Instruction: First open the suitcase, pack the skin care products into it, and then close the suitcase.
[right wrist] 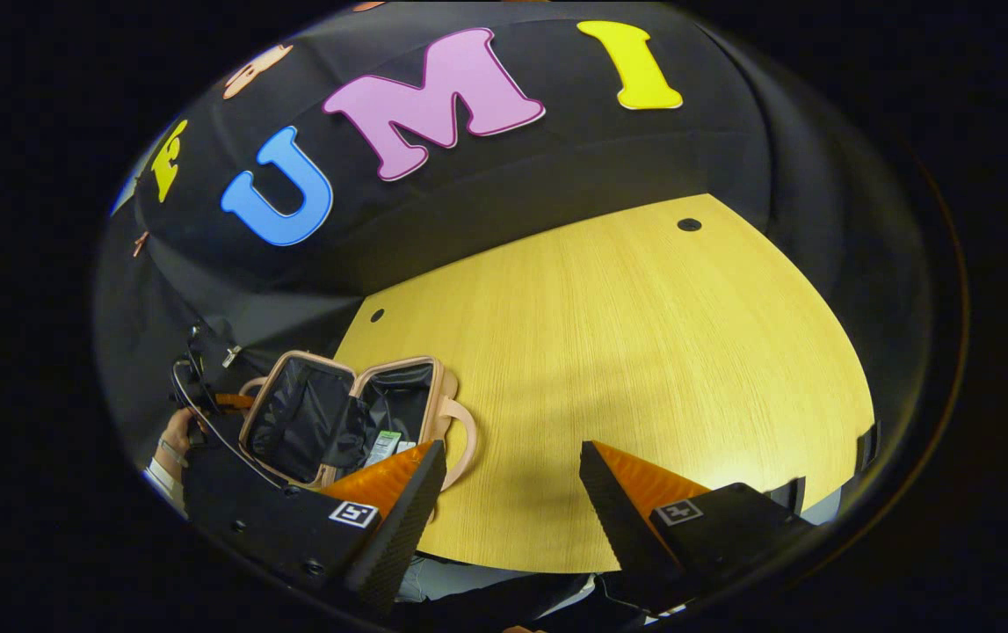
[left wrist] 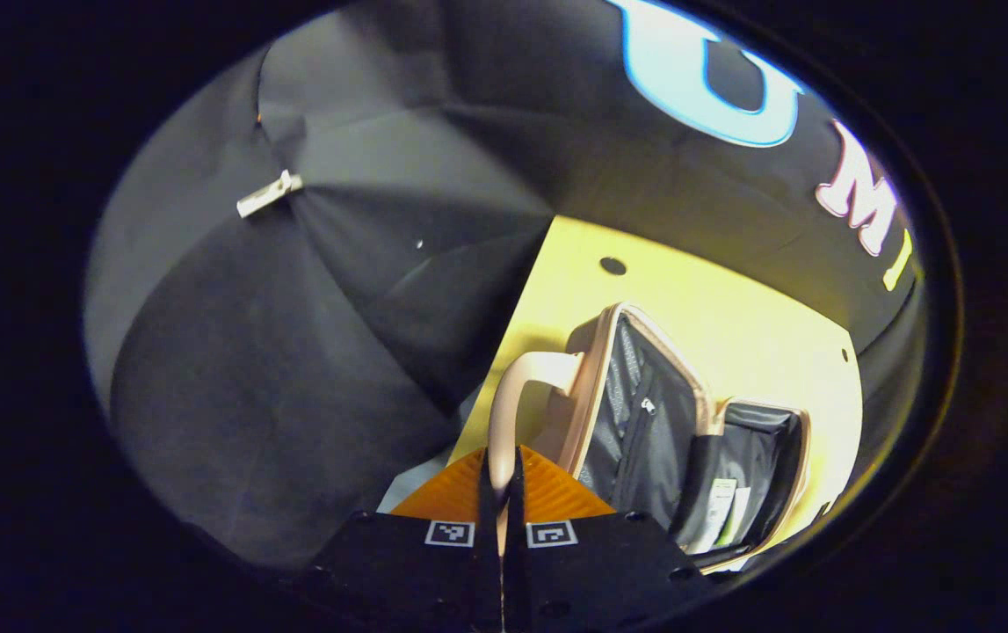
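Observation:
The pink suitcase (left wrist: pixel 596 378) lies open on the yellow table (left wrist: pixel 732 325). My left gripper (left wrist: pixel 501 466) is shut on the pink handle (left wrist: pixel 512 396) of the near half, whose dark zipped lining (left wrist: pixel 644 422) faces right. In the far half lies a skin care product with a white and green label (left wrist: pixel 719 510). In the right gripper view the open suitcase (right wrist: pixel 310 413) sits at the table's left end, with the labelled product (right wrist: pixel 385 447) inside. My right gripper (right wrist: pixel 512 457) hovers open over bare table, just right of the suitcase's other handle (right wrist: pixel 466 440), with nothing between its fingers.
A hand (right wrist: pixel 177 435) holds the left gripper (right wrist: pixel 227 402) at the suitcase's far left side. The wooden table (right wrist: pixel 644 352) stretches wide to the right, with small round holes (right wrist: pixel 689 224) near its back edge. Black cloth walls close in behind and to the sides.

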The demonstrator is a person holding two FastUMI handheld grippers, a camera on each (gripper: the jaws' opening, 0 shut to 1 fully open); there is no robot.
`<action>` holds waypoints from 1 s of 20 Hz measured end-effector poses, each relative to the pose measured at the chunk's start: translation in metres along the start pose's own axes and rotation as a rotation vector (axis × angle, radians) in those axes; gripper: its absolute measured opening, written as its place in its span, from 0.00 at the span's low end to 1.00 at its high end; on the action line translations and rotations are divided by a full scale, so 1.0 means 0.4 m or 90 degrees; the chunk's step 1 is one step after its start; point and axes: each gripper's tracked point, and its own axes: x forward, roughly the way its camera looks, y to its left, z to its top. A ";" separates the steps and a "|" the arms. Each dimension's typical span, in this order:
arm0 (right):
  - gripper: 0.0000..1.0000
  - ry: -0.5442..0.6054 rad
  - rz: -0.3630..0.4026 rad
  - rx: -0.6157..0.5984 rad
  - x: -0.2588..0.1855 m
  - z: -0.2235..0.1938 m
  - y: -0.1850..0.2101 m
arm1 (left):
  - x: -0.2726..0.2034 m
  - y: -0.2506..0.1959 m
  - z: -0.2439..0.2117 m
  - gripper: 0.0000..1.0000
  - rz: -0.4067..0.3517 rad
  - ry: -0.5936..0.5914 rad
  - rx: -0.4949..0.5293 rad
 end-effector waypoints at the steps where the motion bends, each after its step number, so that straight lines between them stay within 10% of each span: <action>1: 0.97 -0.005 0.006 -0.007 -0.003 0.008 0.001 | -0.040 -0.027 0.026 0.07 -0.010 -0.015 0.006; 11: 0.98 -0.025 0.057 -0.083 -0.108 0.072 -0.093 | -0.349 -0.722 0.057 0.06 -0.241 -0.084 0.115; 15: 0.97 -0.013 0.060 -0.070 -0.138 0.066 -0.160 | -0.260 -1.042 -0.144 0.07 -0.322 -0.010 0.187; 20: 0.97 -0.026 0.040 -0.055 -0.188 0.074 -0.253 | -0.043 -1.147 -0.326 0.07 -0.310 0.095 0.223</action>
